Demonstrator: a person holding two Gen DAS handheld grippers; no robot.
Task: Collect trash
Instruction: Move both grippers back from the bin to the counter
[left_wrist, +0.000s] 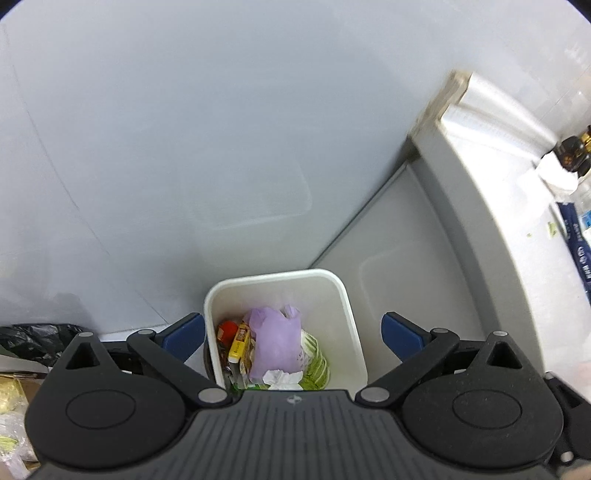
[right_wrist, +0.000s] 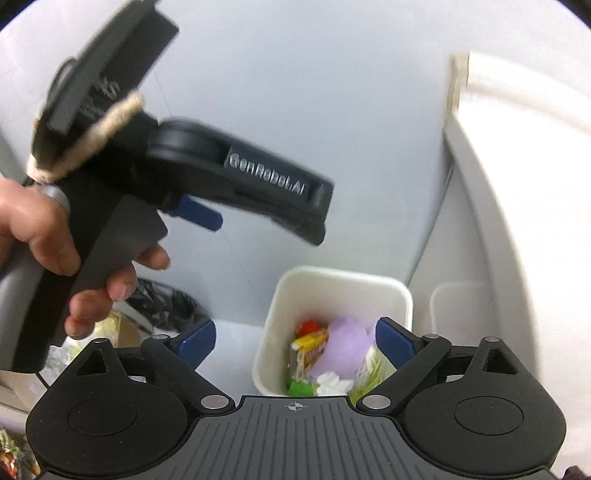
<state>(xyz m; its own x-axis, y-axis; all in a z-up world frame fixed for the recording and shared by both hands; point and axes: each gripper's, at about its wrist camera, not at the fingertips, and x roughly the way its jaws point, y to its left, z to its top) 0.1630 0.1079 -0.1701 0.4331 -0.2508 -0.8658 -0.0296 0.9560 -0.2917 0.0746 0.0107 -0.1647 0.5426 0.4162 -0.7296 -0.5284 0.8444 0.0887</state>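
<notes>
Black bag (left_wrist: 35, 341) far left on the floor. Left hand-held gripper (left_wrist: 293, 334) spread wide, holding nothing, hovering directly above the white trash bin (left_wrist: 343, 295). Bin holds purple bag (left_wrist: 275, 341), yellow box (left_wrist: 239, 341), crumpled tissue (left_wrist: 282, 378). Right hand-held gripper (right_wrist: 295, 339) also wide, empty, bin just below between its fingers. White surface (left_wrist: 517, 206) at right.

Pale grey floor (left_wrist: 166, 147), smooth and bare over most of the view. White worktop (left_wrist: 517, 206) along the right edge, carrying a dark brown bottle (left_wrist: 574, 153) and a blue printed packet (left_wrist: 576, 240). Crumpled black plastic bag (left_wrist: 35, 339) at lower left, above an open cardboard box (left_wrist: 18, 391).
</notes>
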